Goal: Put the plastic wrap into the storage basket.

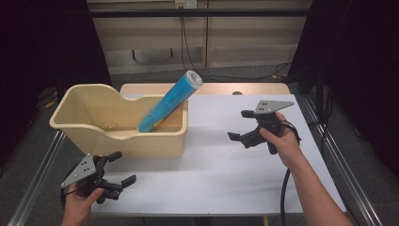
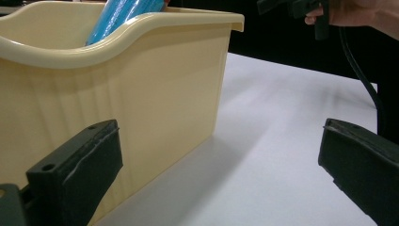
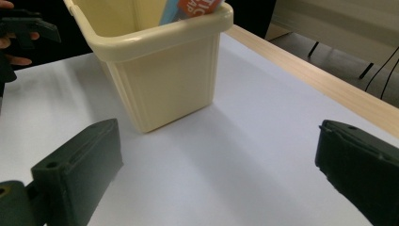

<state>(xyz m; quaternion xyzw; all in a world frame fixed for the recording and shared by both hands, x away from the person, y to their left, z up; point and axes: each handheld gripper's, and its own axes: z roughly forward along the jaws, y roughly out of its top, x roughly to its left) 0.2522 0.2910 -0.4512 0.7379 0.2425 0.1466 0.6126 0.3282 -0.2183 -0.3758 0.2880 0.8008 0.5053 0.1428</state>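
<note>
Tube (image 1: pixel 170 100) stands tilted in the bin (image 1: pixel 84 126), top over its right rim. Left gripper (image 1: pixel 116 168) waits before the bin, right gripper (image 1: pixel 241 125) well right of it, both spread and empty. I judge placing done; next, nothing obvious.

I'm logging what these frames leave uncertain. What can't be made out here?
- Blue tube: its lower end, high view, hidden by the cream bin's front wall.
- Tube's label: right gripper view, cut off by the top edge.
- Bin floor: high view, partly hidden by the near wall.
- Right hand-held gripper: left gripper view, cut off at the top.
</note>
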